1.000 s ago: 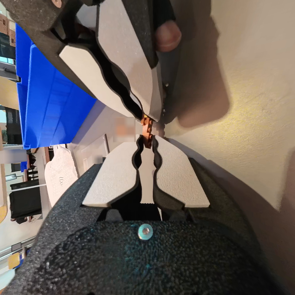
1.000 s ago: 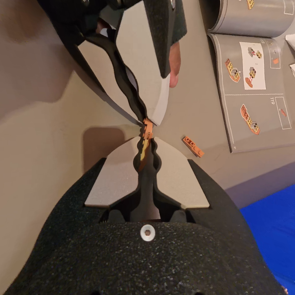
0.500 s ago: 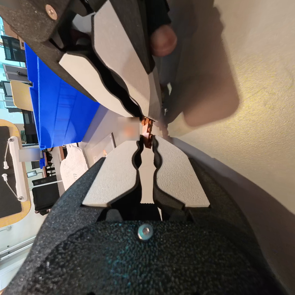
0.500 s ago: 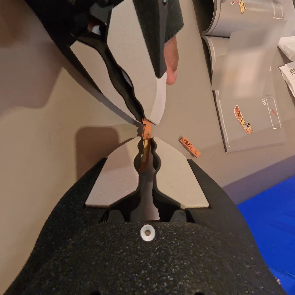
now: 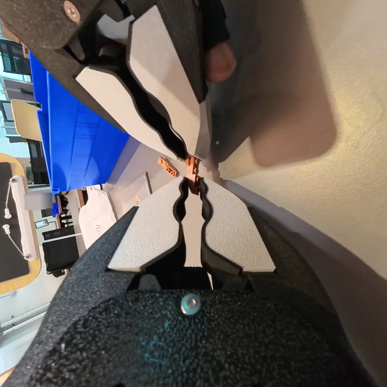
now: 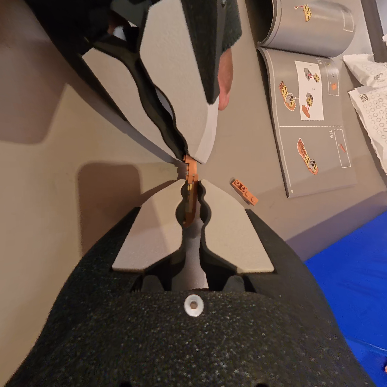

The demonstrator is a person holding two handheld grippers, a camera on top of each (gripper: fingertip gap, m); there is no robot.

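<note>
Where the two grippers meet tip to tip at mid-frame, a small brown brick assembly (image 6: 191, 178) bridges them above the beige worktop (image 6: 52, 209). The right gripper (image 6: 191, 186) has its fingers drawn narrow, pads pressed on the longer part of the assembly, which runs down into the gap between them and shows a yellow piece along one side. The left gripper (image 5: 193, 184) is likewise narrow, its fingers clamped on the brown studded end (image 5: 194, 173); in the right wrist view it enters from the upper left of the frame, its tips on the far end of the same assembly.

Progress, as a judgement: the two parts appear butted together or joined; whether they are fully seated cannot be told. One loose orange brick (image 6: 244, 192) lies on the worktop right of centre, apart from the grippers. An open instruction booklet (image 6: 314, 125) lies at upper right, a blue bin (image 6: 345, 282) at lower right.

Pose: grippers oppose one another almost in line, the left one angled slightly. A fingertip of the person's hand (image 6: 225, 88) shows behind the left gripper.
</note>
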